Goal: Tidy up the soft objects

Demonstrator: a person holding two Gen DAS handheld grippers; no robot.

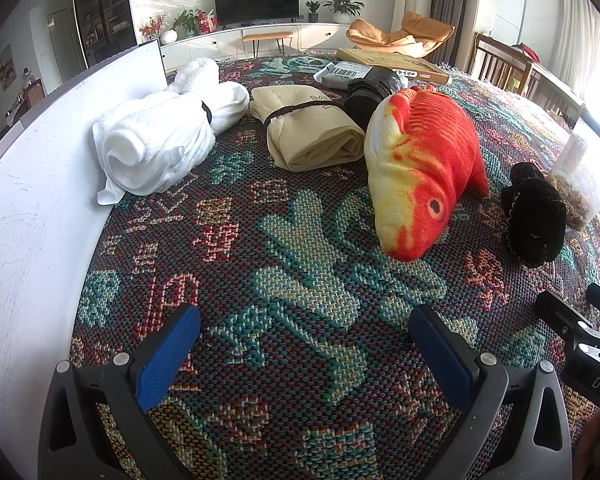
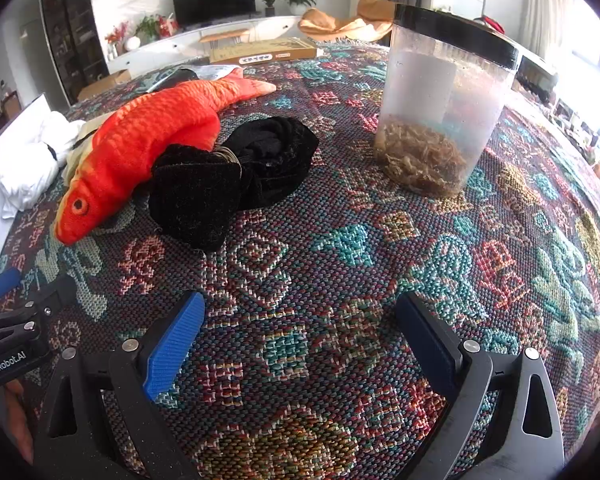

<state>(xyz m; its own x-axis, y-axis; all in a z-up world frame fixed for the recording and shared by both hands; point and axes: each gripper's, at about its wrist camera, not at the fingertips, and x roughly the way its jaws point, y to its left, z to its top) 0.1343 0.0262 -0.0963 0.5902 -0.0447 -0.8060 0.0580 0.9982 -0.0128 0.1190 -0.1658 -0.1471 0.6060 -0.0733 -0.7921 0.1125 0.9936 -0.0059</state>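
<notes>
A woven patterned cloth (image 1: 284,248) is covering the table. Along its left edge a white board (image 1: 36,184) is standing as a low wall. At the far side a flat cardboard box (image 1: 392,63), a white mailer bag (image 1: 342,74) and a black plastic bundle (image 1: 370,92) are lying close together. To the right, a clear plastic jar (image 2: 440,108) with a black lid is standing upright, holding brown fibrous material at its bottom.

The soft objects are lying in a rough row across the middle of the table. A rolled white towel (image 1: 160,140) bound with a dark band is resting against the white board. Just beside it, a folded beige cloth (image 1: 312,132) tied with a brown cord is lying flat. The orange fish plush (image 1: 420,168) is lying next, with its head pointing toward the camera and its back touching the beige cloth. A black velvet cloth (image 2: 236,176) is bunched up against the fish's right flank, between the fish and the jar.

The left gripper (image 1: 304,352) is hovering over bare cloth with its blue-padded jaws spread wide, holding nothing; the fish's head is lying ahead and slightly right of it. The right gripper (image 2: 300,340) is likewise wide open and empty, with the black velvet cloth ahead and to its left and the jar ahead and to its right. The two grippers are positioned side by side.
</notes>
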